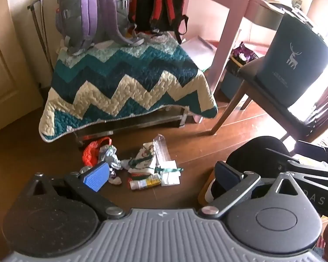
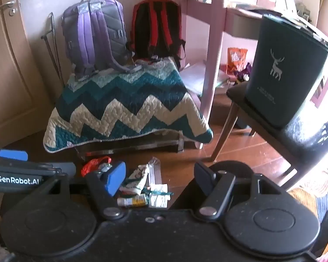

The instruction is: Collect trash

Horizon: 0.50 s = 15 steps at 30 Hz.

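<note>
- The left gripper (image 1: pixel 161 174) is angled down at the floor with its jaws spread wide and nothing between the pads.
- Its blue left pad (image 1: pixel 97 175) stands just in front of an orange plastic bag (image 1: pixel 91 152) and a crumpled silvery wrapper (image 1: pixel 110 155), covering part of them.
- Between the two jaws, nearer the left pad than the right, lies the trash pile (image 1: pixel 146 166) on the brown floor (image 1: pixel 196 152): a printed paper wrapper (image 1: pixel 145 155), a clear plastic tube (image 1: pixel 160 148), white folded paper (image 1: pixel 170 172) with a green ribbon across it, and a small yellow-labelled bottle (image 1: pixel 144 183) lying on its side closest to the gripper body.
- No pad touches any piece of the pile.
- The right gripper (image 2: pixel 159 179) also points down at the floor, jaws wide apart and empty.
- From its view the same pile (image 2: pixel 146 185) sits in the gap, close against the blue left pad (image 2: pixel 114 179) and well apart from the dark right pad (image 2: pixel 204 174); the bottle (image 2: pixel 132 201) is lowest in the gap.
- Beyond the jaws a zigzag quilt (image 2: pixel 124 104) hangs over a low stand.
- To the right of the jaws a dark bin with a deer print (image 2: pixel 284 74) stands on a chair (image 2: pixel 273 131).
</note>
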Each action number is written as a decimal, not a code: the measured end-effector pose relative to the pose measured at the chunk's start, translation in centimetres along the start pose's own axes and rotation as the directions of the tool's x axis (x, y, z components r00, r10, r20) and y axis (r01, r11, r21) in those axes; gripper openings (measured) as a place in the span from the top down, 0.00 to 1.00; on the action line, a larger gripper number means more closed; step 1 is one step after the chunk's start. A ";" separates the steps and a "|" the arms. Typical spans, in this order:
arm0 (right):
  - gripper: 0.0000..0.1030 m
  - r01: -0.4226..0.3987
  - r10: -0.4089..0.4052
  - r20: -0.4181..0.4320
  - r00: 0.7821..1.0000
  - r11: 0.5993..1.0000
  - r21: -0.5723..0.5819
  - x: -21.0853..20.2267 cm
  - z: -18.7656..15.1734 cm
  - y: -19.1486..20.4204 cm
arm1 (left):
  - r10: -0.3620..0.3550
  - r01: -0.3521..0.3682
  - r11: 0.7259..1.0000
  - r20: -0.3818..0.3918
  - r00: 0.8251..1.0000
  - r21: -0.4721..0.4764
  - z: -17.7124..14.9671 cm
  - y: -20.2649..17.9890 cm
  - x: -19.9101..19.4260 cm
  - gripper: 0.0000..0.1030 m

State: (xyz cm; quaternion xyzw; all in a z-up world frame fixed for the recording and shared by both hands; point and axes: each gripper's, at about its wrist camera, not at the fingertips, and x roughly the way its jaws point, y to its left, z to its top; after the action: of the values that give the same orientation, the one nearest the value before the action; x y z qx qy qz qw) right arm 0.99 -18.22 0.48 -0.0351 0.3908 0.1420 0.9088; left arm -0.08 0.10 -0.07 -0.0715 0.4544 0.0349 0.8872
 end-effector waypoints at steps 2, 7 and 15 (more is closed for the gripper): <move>0.33 -0.009 0.009 -0.010 1.000 1.000 0.005 -0.2 -0.1 -0.1 | 0.009 -0.009 1.000 -0.015 1.000 -0.016 -0.6 0.0 0.5 0.00; 0.33 -0.011 0.010 -0.093 0.996 1.000 -0.008 1.3 -1.0 0.4 | 0.023 -0.026 0.999 -0.062 0.998 -0.039 -1.5 -0.2 1.2 0.00; 0.33 -0.020 0.020 -0.133 0.991 1.000 0.002 1.5 -0.3 0.1 | 0.010 -0.014 0.999 -0.094 0.996 -0.040 -2.3 0.1 1.2 0.00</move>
State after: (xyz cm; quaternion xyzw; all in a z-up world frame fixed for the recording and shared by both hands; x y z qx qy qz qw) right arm 1.79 -17.79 -0.80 -0.0401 0.4510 0.1484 0.8792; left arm -1.18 -0.18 -2.37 -0.0884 0.4951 0.0459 0.8631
